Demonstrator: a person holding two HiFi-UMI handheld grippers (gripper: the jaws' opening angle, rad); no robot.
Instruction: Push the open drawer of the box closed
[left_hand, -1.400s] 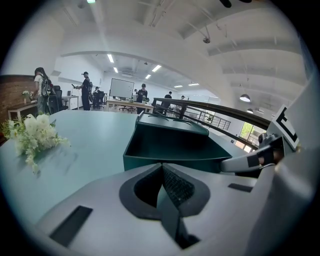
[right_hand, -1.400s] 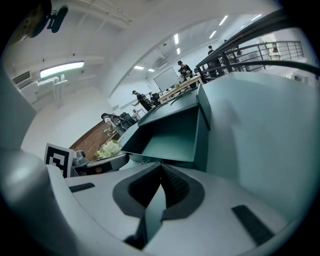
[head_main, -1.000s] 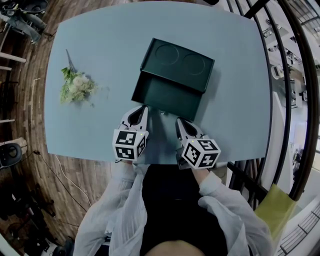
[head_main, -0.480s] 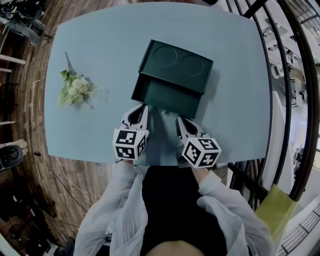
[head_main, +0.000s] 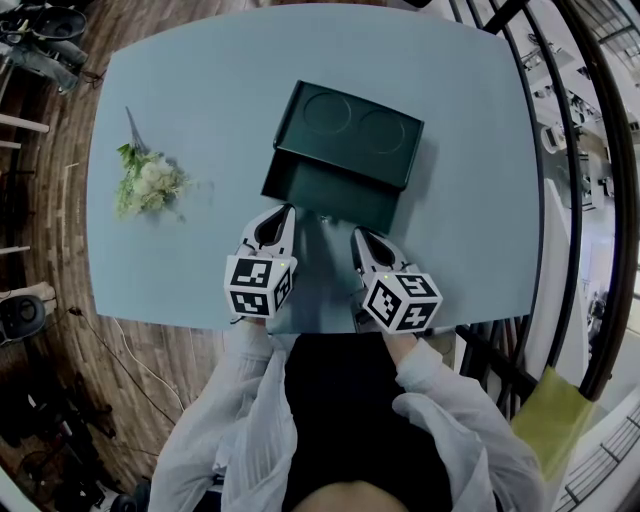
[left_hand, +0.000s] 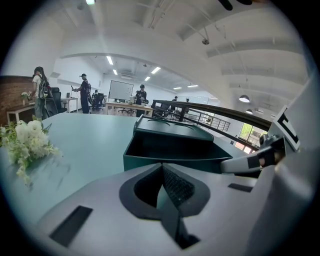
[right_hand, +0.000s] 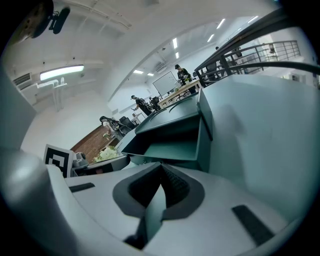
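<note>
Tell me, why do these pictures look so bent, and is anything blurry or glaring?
Head view: a wide lens bows the table edges, and the light is even. Left gripper view: a black round border; the box is sharp and the flowers at the edge are a bit soft. Right gripper view: the scene is tilted and a ceiling lamp glares.

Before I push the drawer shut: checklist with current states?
1. Drawer open, sticking out of the box toward the person: ok.
2. Left tool shut, nothing between its jaws: ok.
3. Right tool shut, nothing between its jaws: ok.
4. Both tools point at the drawer front, one toward each side: ok.
5. Tool tips touching the drawer front: cannot tell.
6. Push path: table beyond the box is bare, flowers lie far off to the left: ok.
</note>
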